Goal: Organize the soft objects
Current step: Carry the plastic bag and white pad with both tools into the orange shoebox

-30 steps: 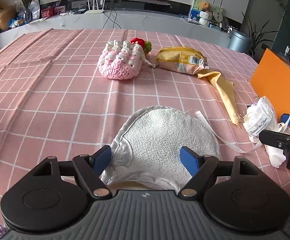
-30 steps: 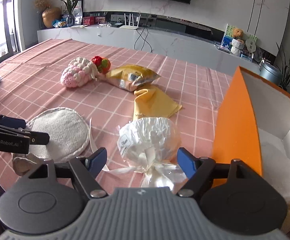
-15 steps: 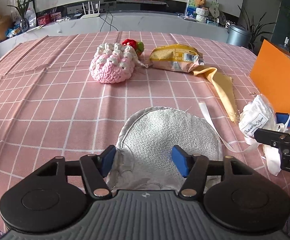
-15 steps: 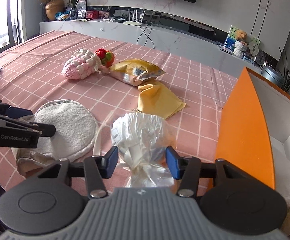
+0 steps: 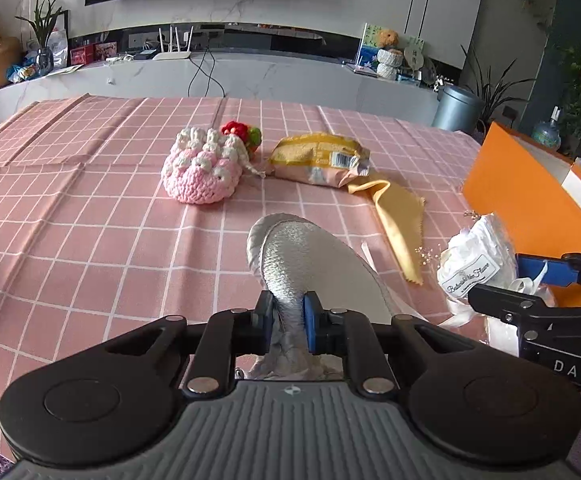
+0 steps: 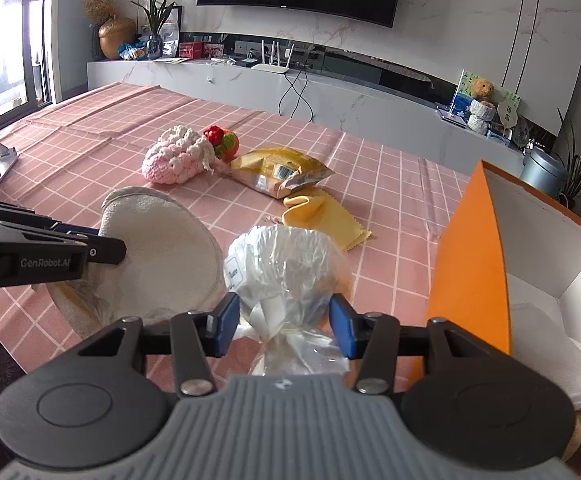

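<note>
Terry-cloth fills the left gripper [image 5: 287, 322]: its jaws have just been closing and now pinch the bunched near edge of the round white terry pad [image 5: 310, 264], lifting it off the pink checked tablecloth [image 5: 90, 240]. Beside it, the right gripper [image 6: 284, 326] has its blue pads pressed on the cellophane-wrapped white bundle [image 6: 286, 268], just beside the orange box [image 6: 470, 264]. Farther off lie a yellow cloth [image 6: 326, 216], a snack packet [image 5: 318, 158], and a pink crocheted pouch [image 5: 200, 172] touching a red-and-green knitted toy [image 5: 242, 133].
</note>
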